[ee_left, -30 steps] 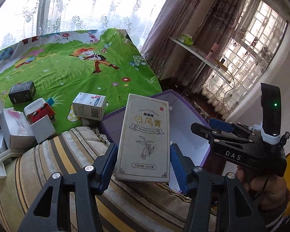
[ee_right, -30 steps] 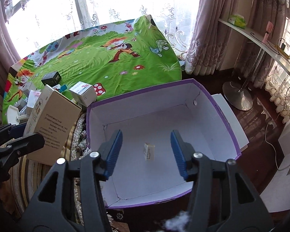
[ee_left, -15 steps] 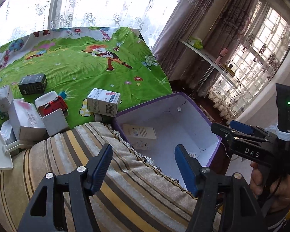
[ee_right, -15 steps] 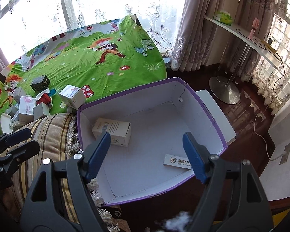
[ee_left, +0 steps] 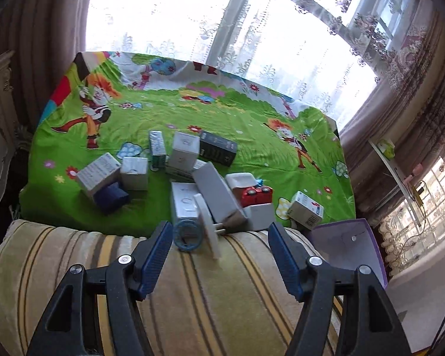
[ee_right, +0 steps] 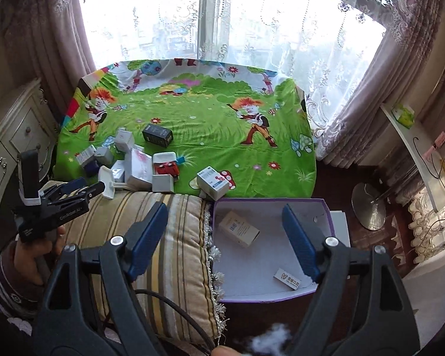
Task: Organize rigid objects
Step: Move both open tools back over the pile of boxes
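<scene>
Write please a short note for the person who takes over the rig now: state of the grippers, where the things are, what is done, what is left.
Left gripper: open, empty, over the striped cushion.
Right gripper: open, empty, near the purple box.
Done: two small boxes lie in the purple box, a beige box and a flat white box.
Left: the pile of boxes on the green sheet.

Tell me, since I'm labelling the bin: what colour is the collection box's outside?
Purple outside, white inside: the collection box shows best in the right wrist view.
</scene>
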A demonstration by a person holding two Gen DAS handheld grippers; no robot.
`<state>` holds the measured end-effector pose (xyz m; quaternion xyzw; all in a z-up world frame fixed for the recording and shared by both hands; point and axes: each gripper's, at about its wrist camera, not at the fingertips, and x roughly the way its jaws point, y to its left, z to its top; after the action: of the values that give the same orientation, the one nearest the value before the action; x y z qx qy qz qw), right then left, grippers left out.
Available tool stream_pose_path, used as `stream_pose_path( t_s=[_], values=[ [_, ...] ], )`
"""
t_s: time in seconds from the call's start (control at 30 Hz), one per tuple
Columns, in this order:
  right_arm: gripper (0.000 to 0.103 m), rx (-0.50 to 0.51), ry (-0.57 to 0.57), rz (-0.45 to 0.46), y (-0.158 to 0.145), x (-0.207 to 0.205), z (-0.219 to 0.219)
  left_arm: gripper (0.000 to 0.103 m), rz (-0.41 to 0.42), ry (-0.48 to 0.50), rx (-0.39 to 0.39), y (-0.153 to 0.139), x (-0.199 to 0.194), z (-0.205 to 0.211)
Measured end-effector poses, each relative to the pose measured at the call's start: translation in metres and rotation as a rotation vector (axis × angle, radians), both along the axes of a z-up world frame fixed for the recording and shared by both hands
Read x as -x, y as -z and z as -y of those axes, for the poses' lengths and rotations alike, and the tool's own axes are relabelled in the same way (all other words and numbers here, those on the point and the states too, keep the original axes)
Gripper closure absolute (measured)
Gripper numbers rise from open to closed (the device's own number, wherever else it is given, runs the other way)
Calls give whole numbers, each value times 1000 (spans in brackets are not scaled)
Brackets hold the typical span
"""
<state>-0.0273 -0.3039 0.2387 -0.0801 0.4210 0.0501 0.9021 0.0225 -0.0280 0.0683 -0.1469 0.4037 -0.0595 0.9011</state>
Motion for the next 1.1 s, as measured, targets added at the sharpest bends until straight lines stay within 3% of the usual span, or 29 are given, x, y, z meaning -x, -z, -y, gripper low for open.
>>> stream_pose_path(
  t_s=[0.17,0.33,1.1],
  values=[
    [16,18,-94,54,-37,5,-33,35,31,-201,-57,-21,10,-73],
    [15,-20,-123,50,-42,-4,-42,35,72,-303,-86,-41,19,-116],
    [15,-88,-148,-10,-37,-34,-53,33,40,-285,-83,-23,7,-118]
  ],
)
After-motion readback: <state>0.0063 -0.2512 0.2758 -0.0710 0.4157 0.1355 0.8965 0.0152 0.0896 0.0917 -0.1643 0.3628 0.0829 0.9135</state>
